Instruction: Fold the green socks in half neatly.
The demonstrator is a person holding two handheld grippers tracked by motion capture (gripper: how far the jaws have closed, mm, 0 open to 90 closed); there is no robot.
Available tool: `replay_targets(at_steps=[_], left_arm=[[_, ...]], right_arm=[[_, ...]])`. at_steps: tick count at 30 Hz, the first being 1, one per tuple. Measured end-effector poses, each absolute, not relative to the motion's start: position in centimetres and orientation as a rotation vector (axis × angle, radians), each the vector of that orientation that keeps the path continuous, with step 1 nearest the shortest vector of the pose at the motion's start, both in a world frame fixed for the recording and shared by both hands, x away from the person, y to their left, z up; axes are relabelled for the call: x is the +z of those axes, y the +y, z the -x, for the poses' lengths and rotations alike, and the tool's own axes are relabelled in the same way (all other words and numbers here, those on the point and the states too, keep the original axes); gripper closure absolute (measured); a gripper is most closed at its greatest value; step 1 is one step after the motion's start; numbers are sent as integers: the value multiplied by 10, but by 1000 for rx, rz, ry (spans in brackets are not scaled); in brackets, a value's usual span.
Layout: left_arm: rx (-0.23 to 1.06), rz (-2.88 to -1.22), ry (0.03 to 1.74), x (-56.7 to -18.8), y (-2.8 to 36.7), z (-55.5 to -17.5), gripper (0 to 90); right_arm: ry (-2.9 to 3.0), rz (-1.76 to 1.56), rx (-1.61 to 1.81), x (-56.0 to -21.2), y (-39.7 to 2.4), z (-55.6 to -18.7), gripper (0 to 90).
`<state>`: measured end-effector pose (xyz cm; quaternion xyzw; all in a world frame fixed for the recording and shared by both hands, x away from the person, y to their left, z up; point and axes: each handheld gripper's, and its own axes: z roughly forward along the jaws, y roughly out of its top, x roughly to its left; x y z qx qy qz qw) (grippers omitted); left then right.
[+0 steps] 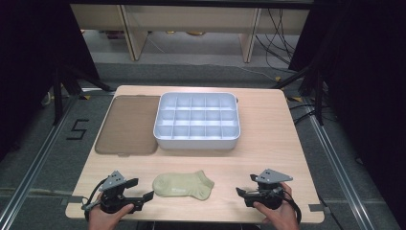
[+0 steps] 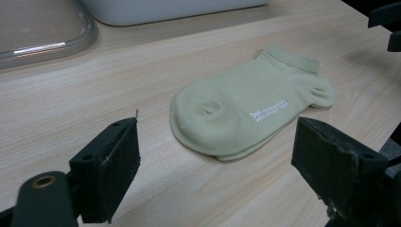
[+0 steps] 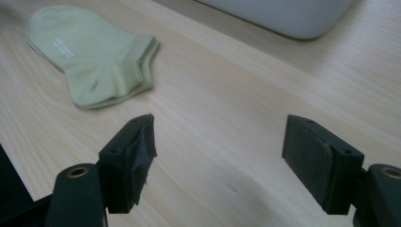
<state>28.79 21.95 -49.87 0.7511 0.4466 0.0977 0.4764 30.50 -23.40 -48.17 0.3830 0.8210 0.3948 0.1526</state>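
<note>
A pale green ankle sock (image 1: 183,185) lies flat near the table's front edge, between the two grippers. My left gripper (image 1: 141,190) rests just left of the sock's toe, open, with nothing between its jaws; in the left gripper view the sock (image 2: 250,109) lies just beyond them. My right gripper (image 1: 245,187) sits to the right of the sock's cuff, open and holding nothing. In the right gripper view the sock (image 3: 90,54) lies off to the upper left.
A white divided organizer box (image 1: 197,120) stands at the table's middle, its several compartments bare. Its translucent brownish lid (image 1: 128,124) lies flat to the left of it. Bare wood stretches between the box and the sock.
</note>
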Motion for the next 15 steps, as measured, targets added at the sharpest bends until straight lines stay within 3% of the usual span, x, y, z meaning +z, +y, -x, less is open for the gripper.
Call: replay_targets(at_steps=[6, 15], left_arm=[[247, -1839, 1094, -498, 219, -288, 153], [262, -1850, 1084, -498, 220, -288, 157]], right_arm=[[2377, -1079, 1174, -479, -213, -314, 297], [2467, -985, 1176, -483, -175, -330, 394]])
